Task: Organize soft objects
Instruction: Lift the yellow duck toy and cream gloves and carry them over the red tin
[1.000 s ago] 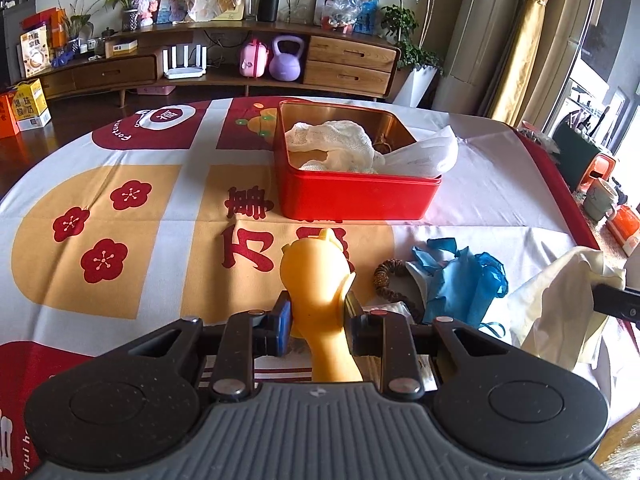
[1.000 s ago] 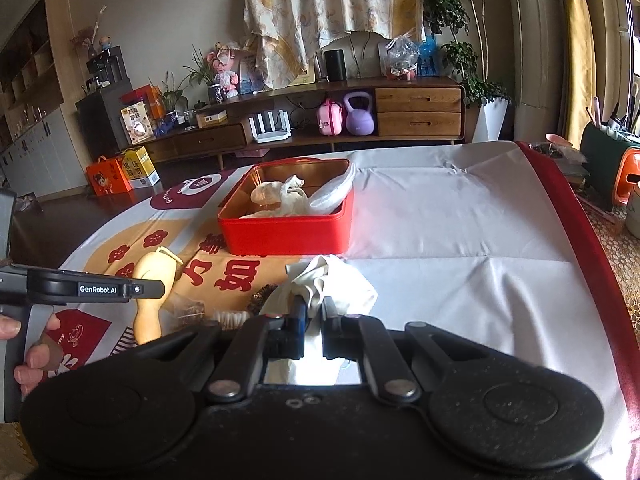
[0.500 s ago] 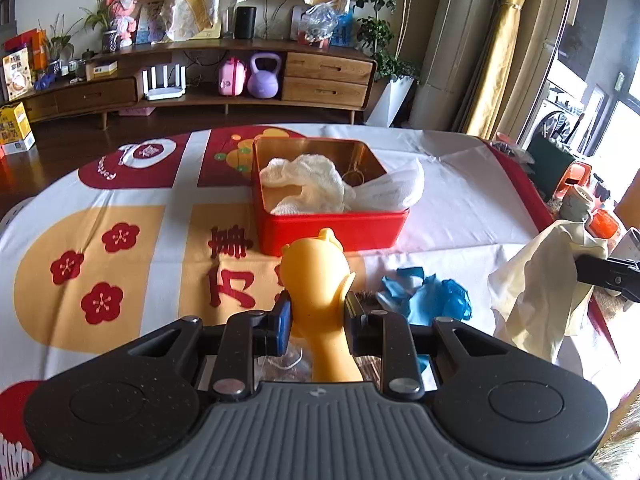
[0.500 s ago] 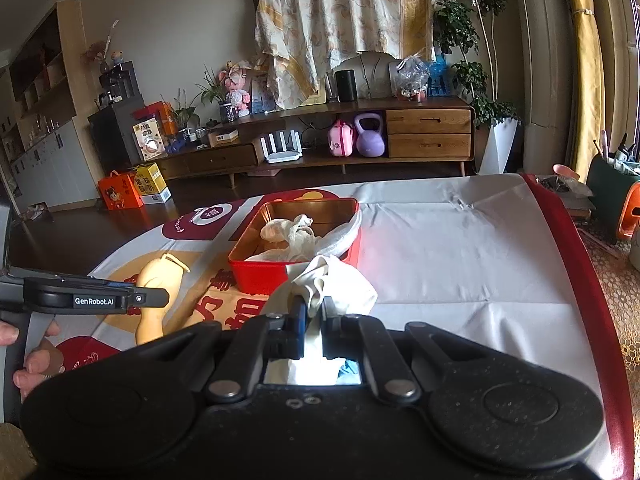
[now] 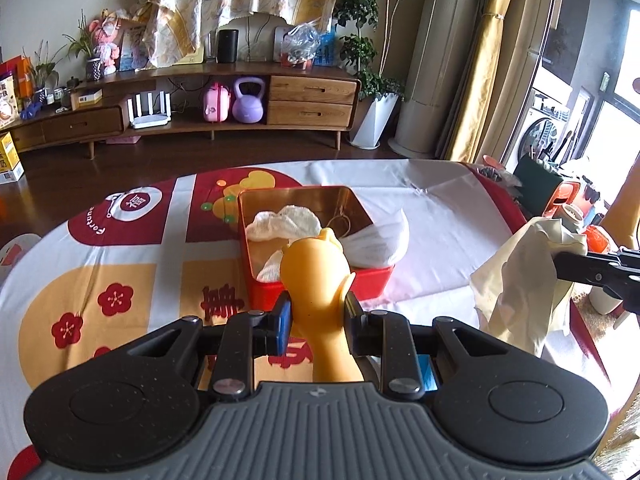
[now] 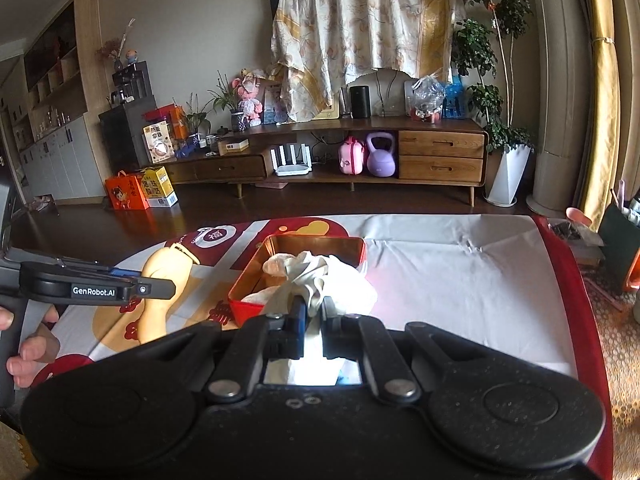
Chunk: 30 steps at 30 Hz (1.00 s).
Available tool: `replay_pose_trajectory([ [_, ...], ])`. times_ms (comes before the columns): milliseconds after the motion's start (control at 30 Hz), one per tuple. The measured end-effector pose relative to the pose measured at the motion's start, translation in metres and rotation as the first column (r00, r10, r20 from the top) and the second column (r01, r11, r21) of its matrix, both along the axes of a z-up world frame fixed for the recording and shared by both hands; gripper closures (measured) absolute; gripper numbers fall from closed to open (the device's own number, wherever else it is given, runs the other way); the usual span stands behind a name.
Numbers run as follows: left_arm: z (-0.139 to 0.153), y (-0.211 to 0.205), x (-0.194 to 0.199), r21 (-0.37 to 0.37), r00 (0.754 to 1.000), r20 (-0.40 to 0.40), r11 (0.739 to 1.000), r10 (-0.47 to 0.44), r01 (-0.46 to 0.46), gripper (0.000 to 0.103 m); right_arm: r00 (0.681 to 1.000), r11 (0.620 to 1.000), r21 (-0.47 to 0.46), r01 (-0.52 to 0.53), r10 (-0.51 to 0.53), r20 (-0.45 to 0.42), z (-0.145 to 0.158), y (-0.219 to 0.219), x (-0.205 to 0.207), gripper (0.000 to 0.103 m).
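My left gripper (image 5: 316,316) is shut on a soft yellow rubber toy (image 5: 316,272), held in the air just in front of the red tin box (image 5: 320,284). The box holds white cloths (image 5: 284,224) and a white bag. Seen from the right wrist, the same toy (image 6: 160,280) hangs left of the box (image 6: 248,304). My right gripper (image 6: 314,312) is shut on a cream cloth (image 6: 316,276), lifted off the table. That cloth (image 5: 520,276) dangles at the right of the left wrist view.
The table (image 6: 460,272) wears a white cloth with red and yellow prints. A person's hand (image 6: 32,344) holds the left tool. Beyond the table stand a wooden sideboard (image 6: 360,152), a potted plant (image 6: 504,160) and curtains (image 5: 480,60).
Both grippers have risen with their loads and come nearer the red box. The blue cloth and the dark bracelet on the table have dropped out of the left wrist view.
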State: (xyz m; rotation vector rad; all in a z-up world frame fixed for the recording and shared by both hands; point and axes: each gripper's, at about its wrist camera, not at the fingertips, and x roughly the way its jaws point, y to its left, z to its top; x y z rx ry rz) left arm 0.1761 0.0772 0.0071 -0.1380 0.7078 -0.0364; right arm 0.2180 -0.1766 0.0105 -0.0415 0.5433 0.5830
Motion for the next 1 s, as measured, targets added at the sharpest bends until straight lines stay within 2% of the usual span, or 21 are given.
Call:
replay_pose_trajectory([
  [700, 0.012, 0.005, 0.081, 0.043, 1.000, 0.014, 0.999, -0.019, 0.018, 0.077, 0.999, 0.999, -0.044, -0.031, 0.033, 0.033, 0.020, 0.038, 0.079, 0.096],
  [1000, -0.005, 0.006, 0.125, 0.072, 1.000, -0.008, 0.997, -0.023, 0.023, 0.077, 0.999, 0.997, -0.071, -0.028, 0.029, 0.015, -0.001, 0.063, 0.125, 0.096],
])
